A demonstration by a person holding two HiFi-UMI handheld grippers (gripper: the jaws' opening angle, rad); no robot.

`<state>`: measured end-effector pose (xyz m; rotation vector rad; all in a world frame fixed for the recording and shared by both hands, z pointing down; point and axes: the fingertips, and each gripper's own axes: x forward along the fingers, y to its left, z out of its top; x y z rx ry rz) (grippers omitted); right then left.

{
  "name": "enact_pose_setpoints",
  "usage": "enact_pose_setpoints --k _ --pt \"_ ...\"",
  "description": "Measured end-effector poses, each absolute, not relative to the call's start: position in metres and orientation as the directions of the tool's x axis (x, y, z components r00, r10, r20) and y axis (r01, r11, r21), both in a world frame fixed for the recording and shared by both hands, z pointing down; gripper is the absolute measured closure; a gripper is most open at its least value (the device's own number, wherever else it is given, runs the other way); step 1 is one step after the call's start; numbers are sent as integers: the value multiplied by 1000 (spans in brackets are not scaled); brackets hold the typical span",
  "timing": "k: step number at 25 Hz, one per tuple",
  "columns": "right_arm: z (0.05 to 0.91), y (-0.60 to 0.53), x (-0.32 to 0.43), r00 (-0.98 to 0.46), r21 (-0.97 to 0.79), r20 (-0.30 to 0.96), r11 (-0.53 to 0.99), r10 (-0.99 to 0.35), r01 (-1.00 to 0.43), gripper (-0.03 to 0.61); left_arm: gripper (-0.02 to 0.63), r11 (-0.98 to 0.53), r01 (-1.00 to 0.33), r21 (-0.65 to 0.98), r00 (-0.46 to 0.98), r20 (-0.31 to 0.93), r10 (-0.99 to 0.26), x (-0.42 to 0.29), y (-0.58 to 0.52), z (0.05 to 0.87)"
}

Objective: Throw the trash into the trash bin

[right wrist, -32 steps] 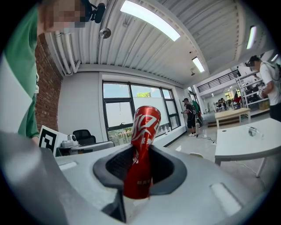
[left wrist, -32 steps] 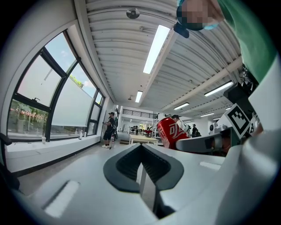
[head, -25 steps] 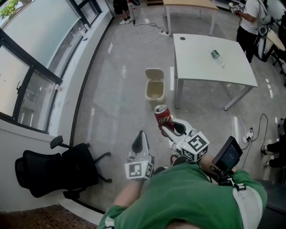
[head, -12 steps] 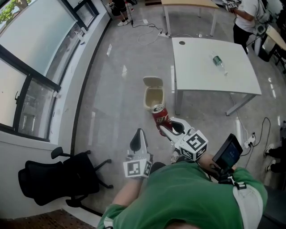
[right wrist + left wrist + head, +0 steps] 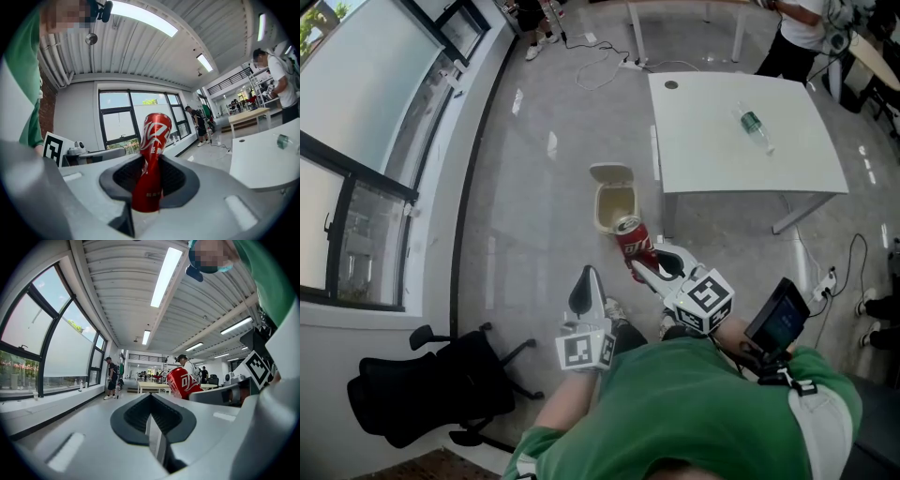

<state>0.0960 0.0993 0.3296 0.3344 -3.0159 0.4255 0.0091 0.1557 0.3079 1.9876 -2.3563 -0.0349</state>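
Observation:
A red drink can (image 5: 631,246) is clamped upright in my right gripper (image 5: 649,266), held over the floor just short of the open beige trash bin (image 5: 613,200). In the right gripper view the red drink can (image 5: 152,159) stands between the dark pads, squeezed at its lower half. My left gripper (image 5: 586,291) hangs to the left of the can, jaws together with nothing in them; the left gripper view shows its pads (image 5: 151,416) meeting and the red drink can (image 5: 183,382) off to the right.
A white table (image 5: 741,131) with a green-capped bottle (image 5: 754,125) stands right of the bin. A black office chair (image 5: 422,388) sits at lower left by the window wall. Cables lie on the floor at the back; a person (image 5: 802,28) stands behind the table.
Both grippers and the can have moved forward across the floor; the bin is now close in front of the can. The grip has not altered.

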Motion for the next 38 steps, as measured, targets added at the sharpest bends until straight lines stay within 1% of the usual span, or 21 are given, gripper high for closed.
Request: enact_pose_setpoints --k 6,12,21,29,38 --pt "330 71 85 -959 -265 118 922 -258 -281 471 607 112 -991 71 -110 33 -993 -4 120 311" --pt "333 46 60 -938 -251 134 905 -320 -344 471 607 51 -995 88 -50 17 -999 -32 91 312" --pt "329 16 -4 -910 -231 155 881 -386 -413 471 607 -10 -993 114 10 -1 -1000 -101 56 309" --pt "343 -3 -66 -866 -222 191 840 -461 -496 471 607 -78 -987 138 80 11 -997 -168 39 322" --pt "350 -18 -70 -830 -219 227 803 -510 -554 471 607 -129 -980 155 136 41 -990 -176 22 333"
